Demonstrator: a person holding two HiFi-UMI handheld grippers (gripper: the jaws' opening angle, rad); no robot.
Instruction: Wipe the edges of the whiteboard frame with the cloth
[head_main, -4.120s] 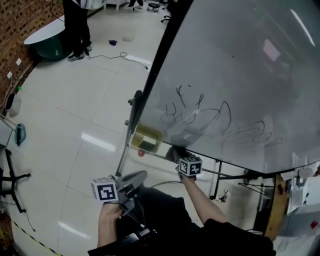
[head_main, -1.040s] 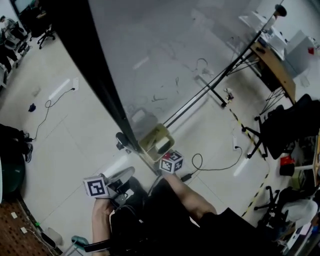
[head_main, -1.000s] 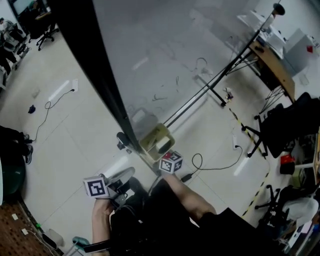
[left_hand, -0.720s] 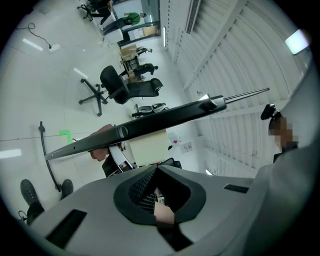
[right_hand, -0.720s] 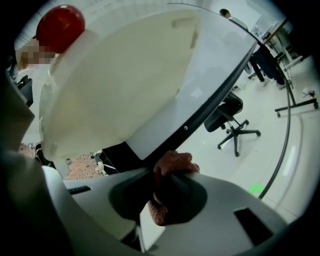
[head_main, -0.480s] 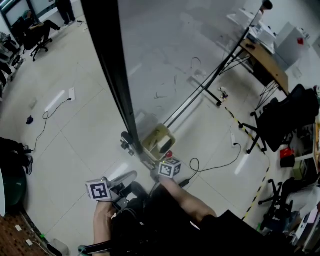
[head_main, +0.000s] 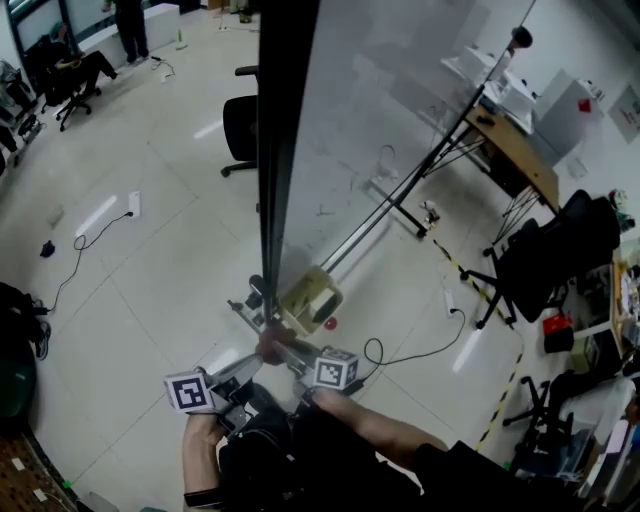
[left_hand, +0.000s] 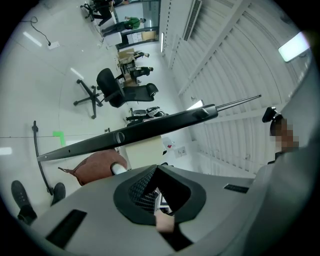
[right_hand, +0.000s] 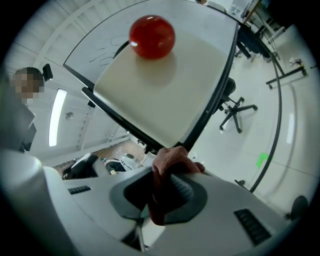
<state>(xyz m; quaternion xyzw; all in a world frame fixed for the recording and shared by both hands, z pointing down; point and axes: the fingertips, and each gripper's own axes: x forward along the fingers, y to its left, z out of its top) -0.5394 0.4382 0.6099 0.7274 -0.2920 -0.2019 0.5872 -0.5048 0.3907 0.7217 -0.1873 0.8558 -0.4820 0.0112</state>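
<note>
The whiteboard (head_main: 400, 110) shows almost edge-on, its black frame (head_main: 283, 150) running down to a lower corner. My right gripper (head_main: 285, 352) is shut on a reddish-brown cloth (head_main: 270, 345), which is pressed against that corner. In the right gripper view the cloth (right_hand: 170, 165) bunches between the jaws of the right gripper (right_hand: 165, 182) and touches the black frame (right_hand: 125, 122). A beige tray (right_hand: 160, 90) with a red ball (right_hand: 152, 36) lies beyond. My left gripper (head_main: 240, 368) hangs shut and empty, beside and below. The left gripper view shows the frame (left_hand: 130, 135) and the cloth (left_hand: 95, 167) beyond the left gripper (left_hand: 157, 185).
A black office chair (head_main: 240, 125) stands left of the board. A desk (head_main: 510, 145) and another black chair (head_main: 555, 255) stand to the right. A cable (head_main: 415, 350) lies on the tiled floor. The board's stand bar (head_main: 390, 210) crosses the floor behind it.
The head view has swung, so the board now shows nearly edge-on. My right gripper has moved left to the frame's lower corner, where the cloth now shows. The left gripper has barely shifted.
</note>
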